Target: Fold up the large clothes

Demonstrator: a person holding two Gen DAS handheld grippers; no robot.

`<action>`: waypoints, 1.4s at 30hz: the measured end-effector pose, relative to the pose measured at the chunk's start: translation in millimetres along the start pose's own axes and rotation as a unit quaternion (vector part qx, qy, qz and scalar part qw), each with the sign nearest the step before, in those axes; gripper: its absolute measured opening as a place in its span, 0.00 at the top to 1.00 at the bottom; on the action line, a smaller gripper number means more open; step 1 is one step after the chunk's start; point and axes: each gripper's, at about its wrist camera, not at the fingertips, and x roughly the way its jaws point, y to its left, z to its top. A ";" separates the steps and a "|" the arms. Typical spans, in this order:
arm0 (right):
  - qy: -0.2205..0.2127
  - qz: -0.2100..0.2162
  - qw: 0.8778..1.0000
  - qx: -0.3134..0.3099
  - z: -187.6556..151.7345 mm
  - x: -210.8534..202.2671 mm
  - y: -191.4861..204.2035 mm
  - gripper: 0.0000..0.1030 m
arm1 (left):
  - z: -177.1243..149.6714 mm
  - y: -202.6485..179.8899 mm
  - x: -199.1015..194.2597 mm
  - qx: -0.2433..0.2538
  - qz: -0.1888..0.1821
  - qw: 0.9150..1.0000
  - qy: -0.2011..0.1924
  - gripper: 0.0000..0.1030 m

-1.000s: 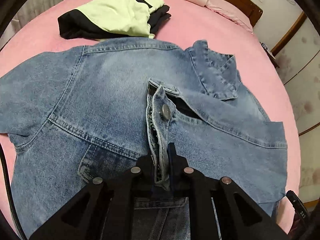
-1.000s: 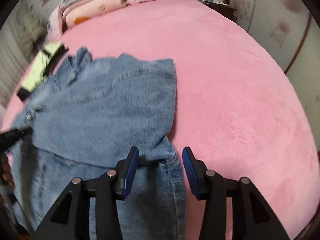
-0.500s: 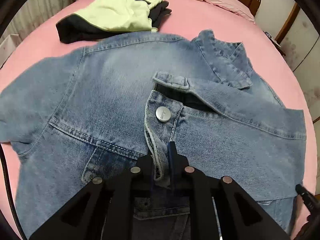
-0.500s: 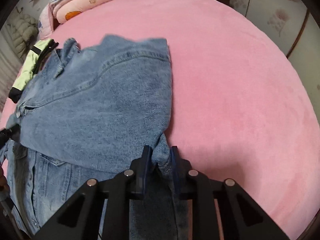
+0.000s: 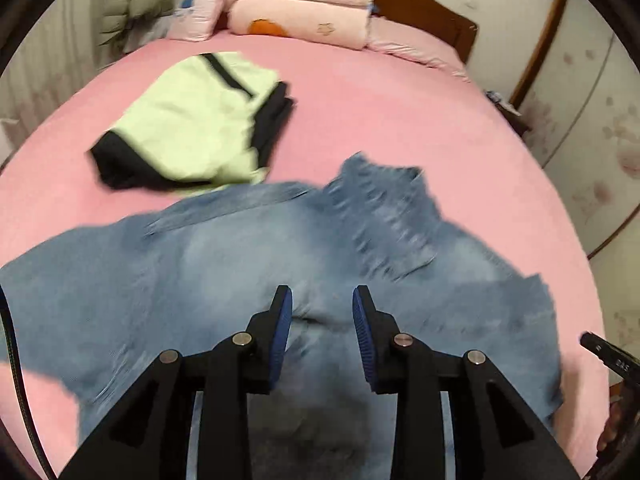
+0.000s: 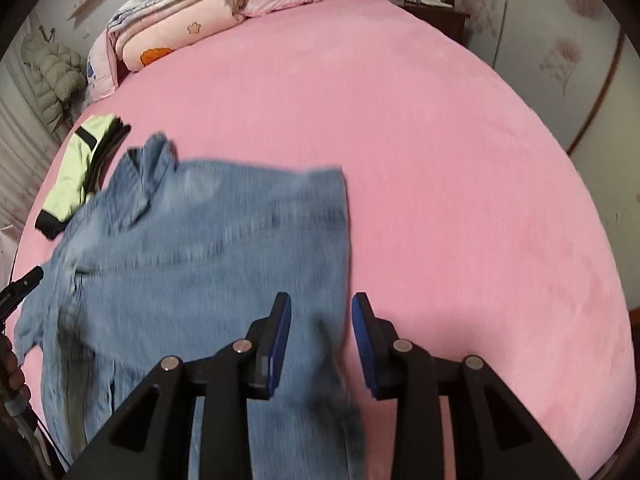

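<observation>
- Denim jacket (image 5: 248, 280) lies spread on the pink bed (image 6: 440, 160) — flat, ready for its next fold.
- Left gripper (image 5: 322, 312) and right gripper (image 6: 320, 316) have just been opening — jaws apart above the cloth, gripping nothing.

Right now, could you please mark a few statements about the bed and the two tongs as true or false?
1. The denim jacket lies on a pink bed. True.
2. The left tongs are clamped on the jacket's button placket. False: their jaws stand apart, having just been opening, and press on nothing.
3. A folded green and black garment lies beyond the jacket. True.
4. The right tongs grip the green garment. False: they are open above the jacket's right edge.
5. Folded pink bedding sits at the head of the bed. True.
</observation>
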 end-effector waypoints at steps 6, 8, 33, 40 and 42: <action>0.022 0.056 0.998 -0.030 34.8 51.6 24.5 0.70 | 3.5 -16.2 86.6 -0.007 0.022 0.997 0.068 0.71; 0.050 0.060 0.996 -0.039 36.9 78.1 25.9 0.72 | -3.9 -12.8 103.6 -0.009 0.037 0.996 0.080 0.72; 0.007 0.033 0.999 0.022 8.1 -3.4 -6.8 0.97 | 13.4 -38.3 5.9 0.020 0.009 1.000 0.022 0.43; -0.040 0.061 0.997 0.009 -4.9 -71.0 24.9 0.97 | 12.8 -43.6 -59.1 0.027 -0.010 1.000 -0.009 0.37; -0.044 0.070 0.996 0.011 -9.0 -78.3 37.0 0.97 | 10.2 -38.9 -77.6 0.032 -0.013 0.999 -0.013 0.37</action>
